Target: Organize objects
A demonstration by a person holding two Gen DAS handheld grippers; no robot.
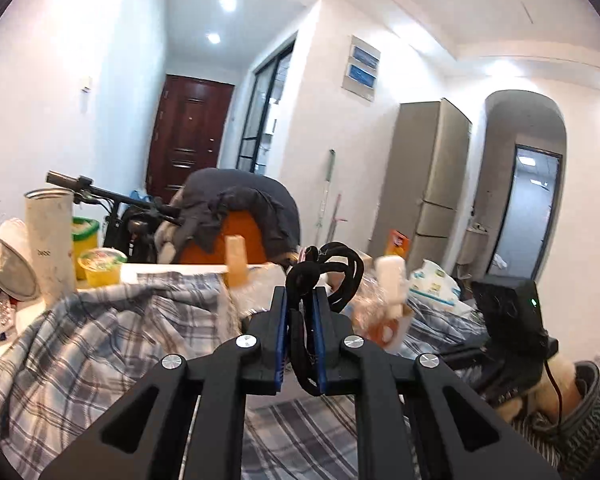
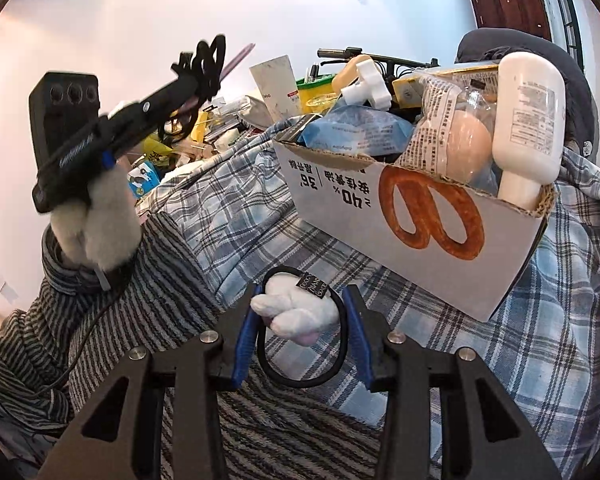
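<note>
My left gripper [image 1: 300, 300] is shut on a bundle of black hair ties [image 1: 328, 276] and holds it up in the air above the plaid cloth [image 1: 100, 344]. It also shows in the right wrist view [image 2: 198, 66], raised at the left. My right gripper [image 2: 304, 300] holds a black hair tie with a white plush bunny [image 2: 296, 312] between its blue pads, low over the plaid cloth [image 2: 420, 340]. A cardboard box [image 2: 420, 236] full of items stands just beyond it, with a white bottle [image 2: 528, 120] upside down at its right corner.
The box also holds a blue packet [image 2: 360, 132] and a wrapped bun [image 2: 460, 140]. A tall white cup [image 1: 50, 240], a yellow bowl [image 1: 102, 266] and small clutter stand at the left. A chair draped with dark clothes [image 1: 236, 208] stands behind.
</note>
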